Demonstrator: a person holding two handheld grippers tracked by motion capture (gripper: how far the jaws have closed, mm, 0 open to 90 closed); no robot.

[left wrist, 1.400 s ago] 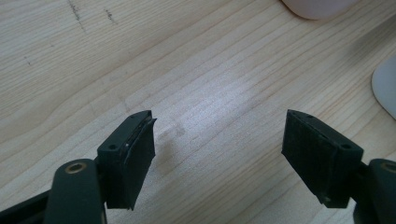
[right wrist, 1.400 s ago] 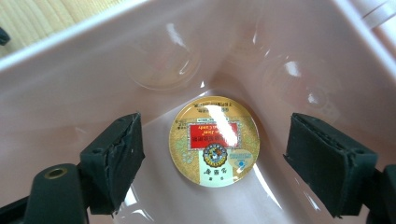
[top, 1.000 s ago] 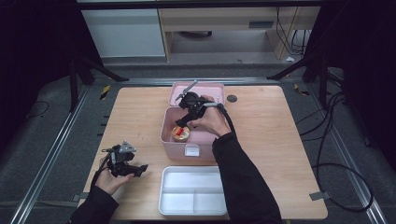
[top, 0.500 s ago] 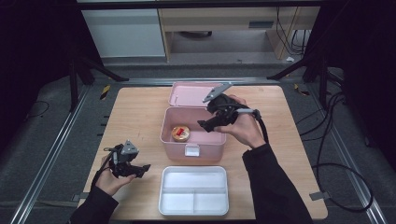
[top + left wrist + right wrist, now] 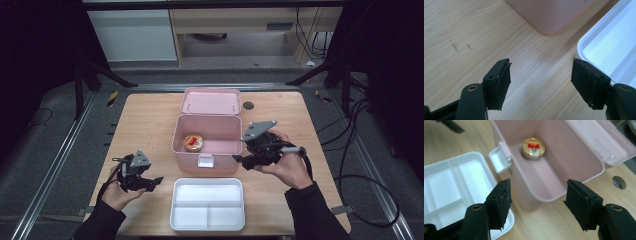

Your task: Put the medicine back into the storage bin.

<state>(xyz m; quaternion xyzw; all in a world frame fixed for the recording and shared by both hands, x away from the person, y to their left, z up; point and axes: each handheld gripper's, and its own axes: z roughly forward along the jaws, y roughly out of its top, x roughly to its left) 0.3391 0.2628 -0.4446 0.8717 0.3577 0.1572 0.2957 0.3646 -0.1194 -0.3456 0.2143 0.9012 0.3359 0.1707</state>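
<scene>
We find the pink box (image 5: 206, 142) at the middle of the surface (image 5: 145, 125), lid thrown back behind it, with a small round tin (image 5: 193, 143) resting on its floor near the front-left corner. The white divided tray (image 5: 208, 204) lies just in front of the box. The right hand-held gripper (image 5: 248, 160) hangs just right of the box, its jaws partly apart and just now closing, with nothing between them. The left hand-held gripper (image 5: 150, 182) hovers to the left of the tray, jaws wide, also closing slightly, likewise empty. We judge the tin light, rigid and smooth-walled, so liable to slip; its low profile and the box's deep walls call for a straight descent and a grip across its rim. The box itself looks like thin, stiff plastic, easily shifted if knocked.
</scene>
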